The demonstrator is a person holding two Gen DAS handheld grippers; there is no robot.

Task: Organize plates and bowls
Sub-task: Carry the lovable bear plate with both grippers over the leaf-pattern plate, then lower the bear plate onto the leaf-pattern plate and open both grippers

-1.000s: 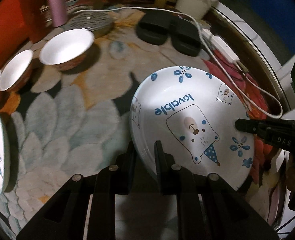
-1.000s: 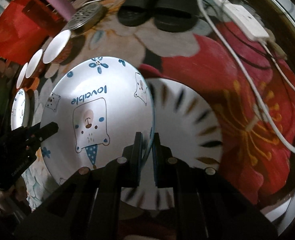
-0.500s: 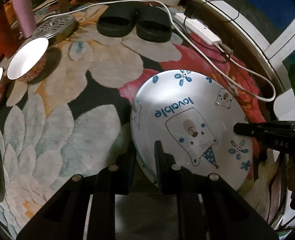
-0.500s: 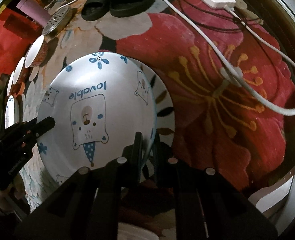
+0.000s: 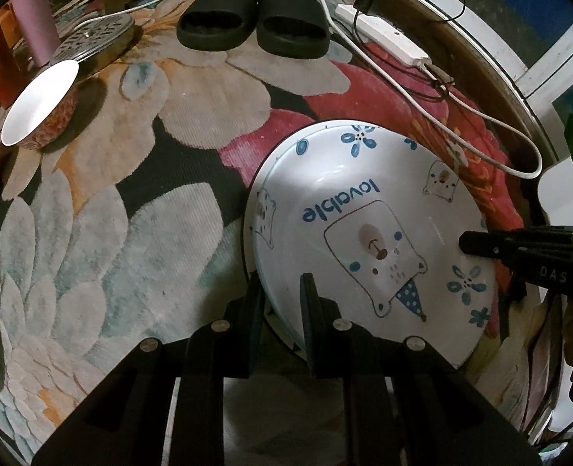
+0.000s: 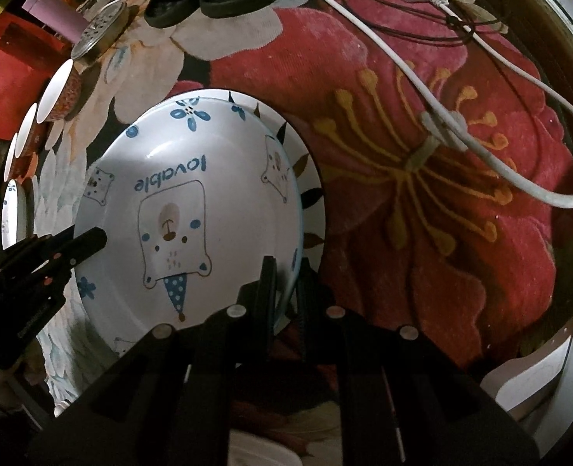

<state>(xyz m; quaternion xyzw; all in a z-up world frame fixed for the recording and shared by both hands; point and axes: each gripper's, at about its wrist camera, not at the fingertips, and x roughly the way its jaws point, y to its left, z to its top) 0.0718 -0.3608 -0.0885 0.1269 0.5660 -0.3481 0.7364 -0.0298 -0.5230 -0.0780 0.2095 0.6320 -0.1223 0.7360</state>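
Bear-print plate [image 5: 372, 233] at centre frame, clamped at opposite rims by left gripper [image 5: 280, 303] and right gripper [image 6: 284, 275], poised over striped plate [image 6: 311, 194] on flowered rug [image 5: 104, 233]. Risk: uneven release, rim chipping or sliding off-centre. White cable [image 6: 403, 62], slippers [image 5: 251, 23] upper frame; bowls [image 5: 40, 103] far left, clear of path.

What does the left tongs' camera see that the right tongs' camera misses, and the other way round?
Only the left view shows the pale petal stretch of rug. Only the right view shows the dark-dashed plate under the bear plate, and the big red flower. Both show the bear plate, pinched at its rim by the left tongs and the right tongs, and the black slippers.
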